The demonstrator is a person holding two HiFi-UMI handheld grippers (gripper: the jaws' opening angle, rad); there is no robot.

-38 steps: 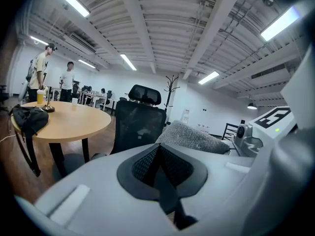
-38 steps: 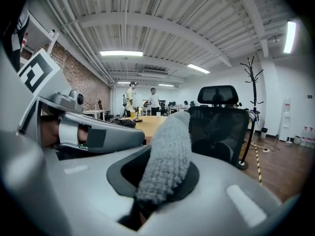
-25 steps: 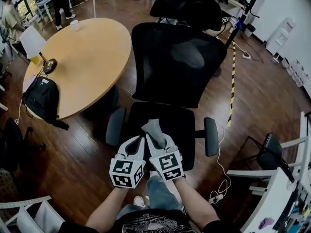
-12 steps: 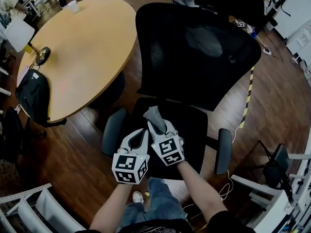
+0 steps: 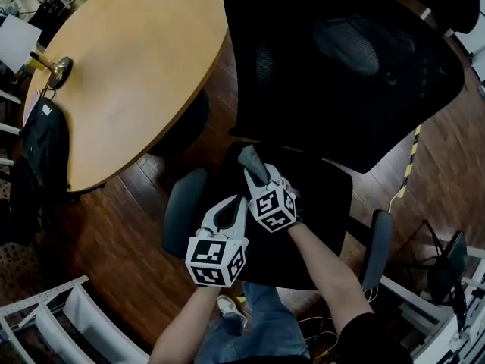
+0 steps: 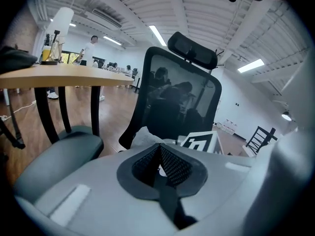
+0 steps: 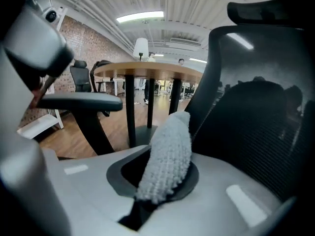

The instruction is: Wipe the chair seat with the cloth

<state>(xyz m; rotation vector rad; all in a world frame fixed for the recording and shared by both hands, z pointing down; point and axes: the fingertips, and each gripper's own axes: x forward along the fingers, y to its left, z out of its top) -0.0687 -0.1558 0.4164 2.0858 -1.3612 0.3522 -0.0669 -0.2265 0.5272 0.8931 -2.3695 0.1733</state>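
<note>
In the head view, the right gripper [image 5: 263,182] pinches a grey cloth [image 5: 251,163] over the rear left part of the black chair seat [image 5: 322,203], close to the foot of the backrest [image 5: 341,59]. The left gripper [image 5: 232,207] hangs just beside it, nearer the seat's left edge and left armrest [image 5: 182,211]. In the left gripper view the jaws are pressed together on nothing, the cloth's pale edge showing just beyond them, while the right gripper view shows its jaws clamped on the nubby cloth, which sticks out toward the backrest, with the round table [image 5: 129,67] behind.
</note>
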